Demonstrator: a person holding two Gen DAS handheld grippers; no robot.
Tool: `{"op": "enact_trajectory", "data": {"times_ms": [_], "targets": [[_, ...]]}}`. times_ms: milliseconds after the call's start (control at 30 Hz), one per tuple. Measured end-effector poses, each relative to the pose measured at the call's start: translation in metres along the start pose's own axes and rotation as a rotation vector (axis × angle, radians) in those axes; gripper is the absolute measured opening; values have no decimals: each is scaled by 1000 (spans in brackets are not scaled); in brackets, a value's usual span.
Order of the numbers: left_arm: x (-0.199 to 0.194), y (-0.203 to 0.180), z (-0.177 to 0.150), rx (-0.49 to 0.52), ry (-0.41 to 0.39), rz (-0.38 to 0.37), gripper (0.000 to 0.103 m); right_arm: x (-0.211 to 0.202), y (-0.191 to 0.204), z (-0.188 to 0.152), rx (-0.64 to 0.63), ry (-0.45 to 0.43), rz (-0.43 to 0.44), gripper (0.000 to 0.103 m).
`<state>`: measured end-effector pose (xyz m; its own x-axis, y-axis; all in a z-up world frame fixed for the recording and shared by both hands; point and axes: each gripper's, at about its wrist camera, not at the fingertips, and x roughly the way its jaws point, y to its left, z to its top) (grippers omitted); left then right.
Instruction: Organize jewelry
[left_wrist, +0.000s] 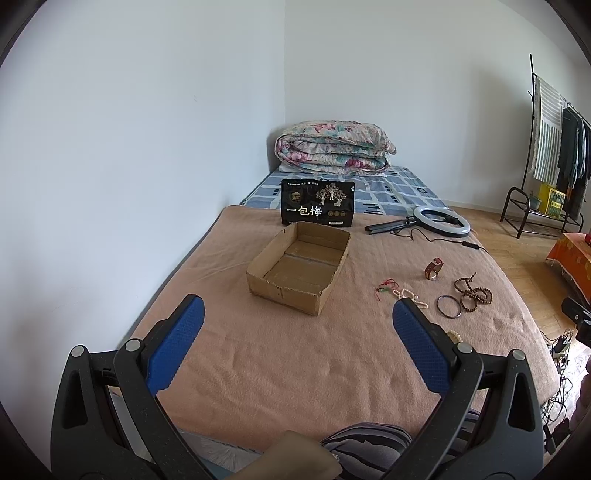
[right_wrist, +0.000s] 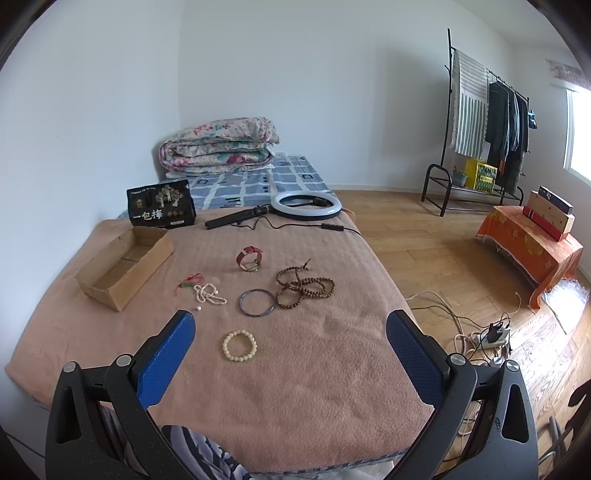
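Observation:
An empty cardboard box (left_wrist: 301, 266) (right_wrist: 125, 267) sits on the pink blanket (left_wrist: 280, 354). To its right lie a red-strap watch (right_wrist: 249, 258) (left_wrist: 434, 268), a brown bead string (right_wrist: 304, 288) (left_wrist: 474, 293), a dark bangle (right_wrist: 256, 302) (left_wrist: 449, 306), a pearl strand (right_wrist: 209, 294) with a red cord (right_wrist: 190, 282), and a cream bead bracelet (right_wrist: 239, 345). My left gripper (left_wrist: 297, 314) hovers open before the box. My right gripper (right_wrist: 290, 325) hovers open over the bracelet. Neither holds anything.
A black packet (left_wrist: 317, 203) stands behind the box. A ring light (right_wrist: 306, 205) with its cable lies further back, a folded quilt (right_wrist: 218, 146) beyond. Right of the bed are wooden floor, a power strip with cables (right_wrist: 491, 336), a clothes rack (right_wrist: 487, 122) and an orange-draped table (right_wrist: 532, 243).

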<state>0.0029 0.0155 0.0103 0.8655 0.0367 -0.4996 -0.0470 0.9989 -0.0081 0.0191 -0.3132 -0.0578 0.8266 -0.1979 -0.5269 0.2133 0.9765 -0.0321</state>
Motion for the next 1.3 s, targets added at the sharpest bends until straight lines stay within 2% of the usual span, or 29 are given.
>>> {"op": "enact_trajectory", "data": {"times_ms": [267,567,800,867,1000,1167,1300], "targets": [[2,-4,-1,4,5,4,103,7,-4,-3,7,11,-8,103],[22,-14,-7,18,22,0,103,23,-7,-3,3,37,-18,103],[58,-25,-7,75,52,-12,103,47,-24,-6,54,77,-12,103],[70,-29,-6,93,63,-12,103,54,-27,-7,49,79,-42,103],[94,-38,-4,117,85,-45,103,74,-29,-12,3,103,-92,103],[123,-53,-2,163,116,-89,103,91,-28,-18,-39,118,-42,103],[147,-67,-2,196,139,-161,103,104,-21,-17,-85,135,-24,103]]}}
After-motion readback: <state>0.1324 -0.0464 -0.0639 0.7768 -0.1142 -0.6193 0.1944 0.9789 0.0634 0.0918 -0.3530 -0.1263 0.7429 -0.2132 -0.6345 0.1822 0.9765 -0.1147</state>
